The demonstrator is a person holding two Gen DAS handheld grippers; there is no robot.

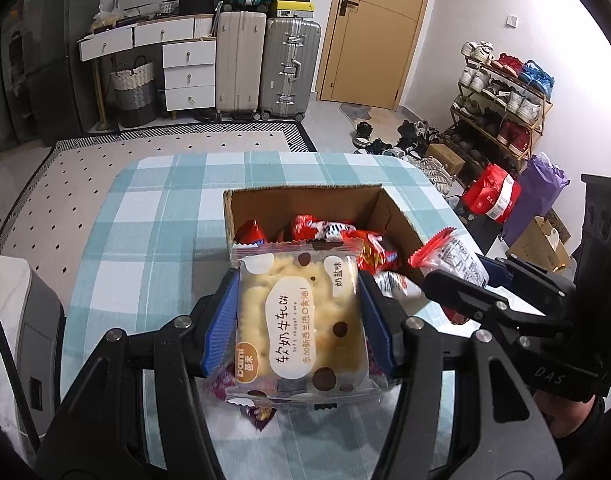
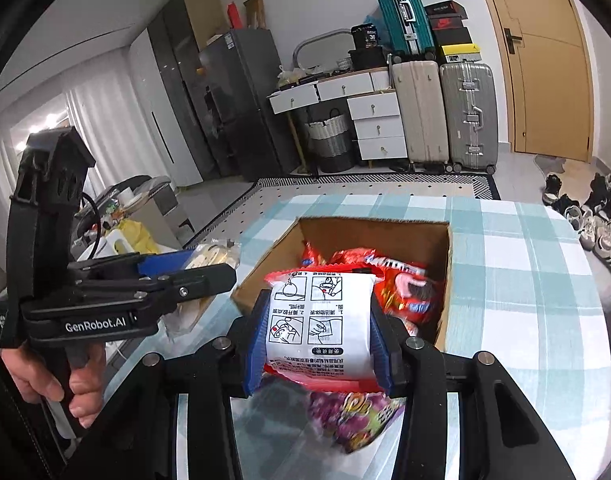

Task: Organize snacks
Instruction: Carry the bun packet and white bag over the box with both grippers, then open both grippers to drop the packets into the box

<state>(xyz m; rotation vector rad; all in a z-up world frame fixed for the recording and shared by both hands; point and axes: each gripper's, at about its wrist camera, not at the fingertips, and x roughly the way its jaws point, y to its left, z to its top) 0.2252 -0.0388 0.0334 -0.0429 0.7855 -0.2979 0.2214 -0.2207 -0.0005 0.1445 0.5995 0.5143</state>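
Observation:
My left gripper (image 1: 299, 322) is shut on a clear yellow nougat-cake packet (image 1: 301, 324), held above the table just in front of the open cardboard box (image 1: 305, 200). My right gripper (image 2: 319, 338) is shut on a red-and-white snack packet (image 2: 319, 320), held over the box's near edge (image 2: 369, 228). The box holds several red snack packs (image 2: 401, 284). The right gripper with its packet also shows at the right of the left wrist view (image 1: 457, 264). The left gripper shows at the left of the right wrist view (image 2: 201, 276). A purple snack bag (image 2: 357, 416) lies on the table under my right gripper.
The table has a blue-and-white checked cloth (image 1: 153, 216). Beyond it are a patterned rug, white drawers (image 1: 187, 68), suitcases (image 1: 289, 64), a wooden door and a shoe rack (image 1: 501, 108) at the right. Red and purple bags (image 1: 493, 192) stand on the floor to the right.

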